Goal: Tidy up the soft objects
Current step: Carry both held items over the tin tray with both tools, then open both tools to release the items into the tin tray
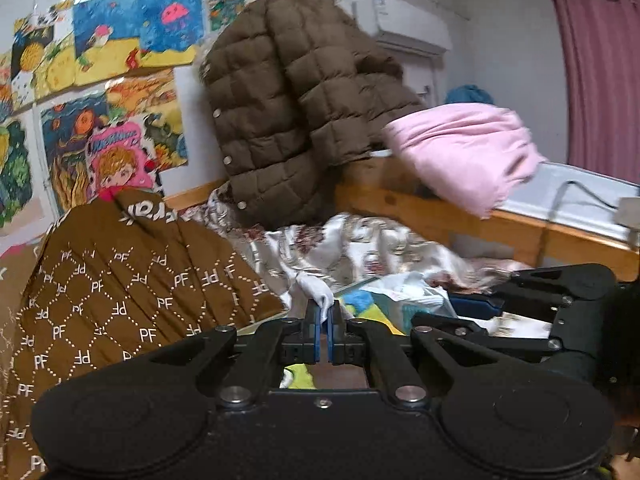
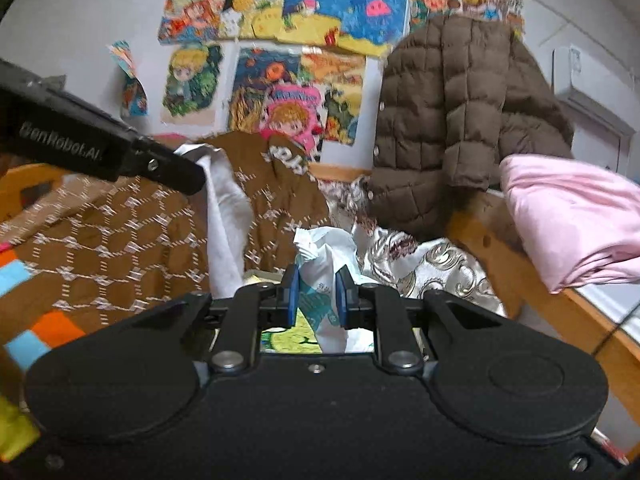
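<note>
White cloth [image 2: 226, 224] is what I've got between both tools right now, and it hangs up off the bed in front of the brown quilt with the PF lettering [image 1: 120, 292]. My left gripper [image 1: 324, 322] has its blue pads squeezed together on a little bunched corner of that cloth, which pokes up just past the tips in the left wrist view. From the right wrist camera I can see the same left tool coming in from the upper left, with the cloth draping down from its tip in a long strip.

My right gripper [image 2: 316, 294] is clamped on a crumpled white piece with teal print on it [image 2: 324, 264]. I honestly can't tell whether that's another part of the same cloth or a plastic bag, since the frame is blurry there. The pads sit a bit apart with that stuff pinched between them.

Behind all this, a brown puffer jacket [image 1: 288, 108] hangs over the wooden bed frame [image 1: 420, 208], a folded pink blanket [image 1: 468, 148] sits on the frame's top edge just right of the jacket, and a silvery floral sheet [image 1: 360, 248] is rumpled below. Colourful drawings [image 2: 320, 12] cover the wall.
</note>
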`<state>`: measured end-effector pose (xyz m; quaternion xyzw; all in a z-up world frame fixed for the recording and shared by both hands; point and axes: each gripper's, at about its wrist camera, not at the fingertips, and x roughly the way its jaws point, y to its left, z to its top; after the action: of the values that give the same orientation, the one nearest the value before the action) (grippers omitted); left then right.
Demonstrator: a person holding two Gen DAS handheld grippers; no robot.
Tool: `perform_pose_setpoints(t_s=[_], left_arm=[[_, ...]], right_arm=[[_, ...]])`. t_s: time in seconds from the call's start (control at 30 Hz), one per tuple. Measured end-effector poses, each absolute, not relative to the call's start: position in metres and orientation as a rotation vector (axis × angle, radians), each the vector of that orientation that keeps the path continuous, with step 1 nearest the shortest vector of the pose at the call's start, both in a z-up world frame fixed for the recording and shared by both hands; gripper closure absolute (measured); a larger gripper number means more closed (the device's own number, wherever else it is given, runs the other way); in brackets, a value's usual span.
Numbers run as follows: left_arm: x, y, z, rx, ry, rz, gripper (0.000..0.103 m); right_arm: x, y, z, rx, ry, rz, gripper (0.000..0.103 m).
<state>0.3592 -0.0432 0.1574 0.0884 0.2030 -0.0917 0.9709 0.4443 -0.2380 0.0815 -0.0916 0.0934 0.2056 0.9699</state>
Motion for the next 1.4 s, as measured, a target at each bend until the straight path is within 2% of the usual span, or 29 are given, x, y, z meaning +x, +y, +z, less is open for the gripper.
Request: perform_pose_setpoints(t_s=[0.23,0.4,0.73,1.03,1.17,1.27,1.33,1.4], left_arm=[[0.442,-0.027,0.095,0.075,0.460,-0.125,0.101],[0.473,-0.027,0.054,0.030,0.504,-0.128,0.101],[0.497,-0.016,0.000,-0.034,0.648,-0.162,0.101],[0.498,-0.008,-0.017,-0.062,0.722,-0.211,0.099],[0.495,-0.008,-0.019,-0.053,0.748,-0.219,0.095],[0.492,-0.008,-0.018,-0.051,0.761,-0.212,0.086],[0.489,-0.006,-0.016,-0.064,0.764,-0.205,0.084],[0.486,-0.006,-0.012,-0.063,0.760,-0.200,0.075]], right_arm=[[0.518,-0.220,0.034,-0.212,0.254,0.395,0.091],[0.545,-0.214,-0.006,-0.252,0.322,0.353,0.091],[0.570,-0.197,-0.038,-0.295,0.429,0.335,0.091],[0.580,-0.175,-0.052,-0.337,0.477,0.351,0.085],[0.582,-0.171,-0.057,-0.338,0.483,0.353,0.082],[0.581,-0.173,-0.055,-0.333,0.485,0.351,0.077],[0.579,-0.176,-0.052,-0.324,0.488,0.350,0.072],[0.576,-0.179,-0.049,-0.318,0.489,0.349,0.068]])
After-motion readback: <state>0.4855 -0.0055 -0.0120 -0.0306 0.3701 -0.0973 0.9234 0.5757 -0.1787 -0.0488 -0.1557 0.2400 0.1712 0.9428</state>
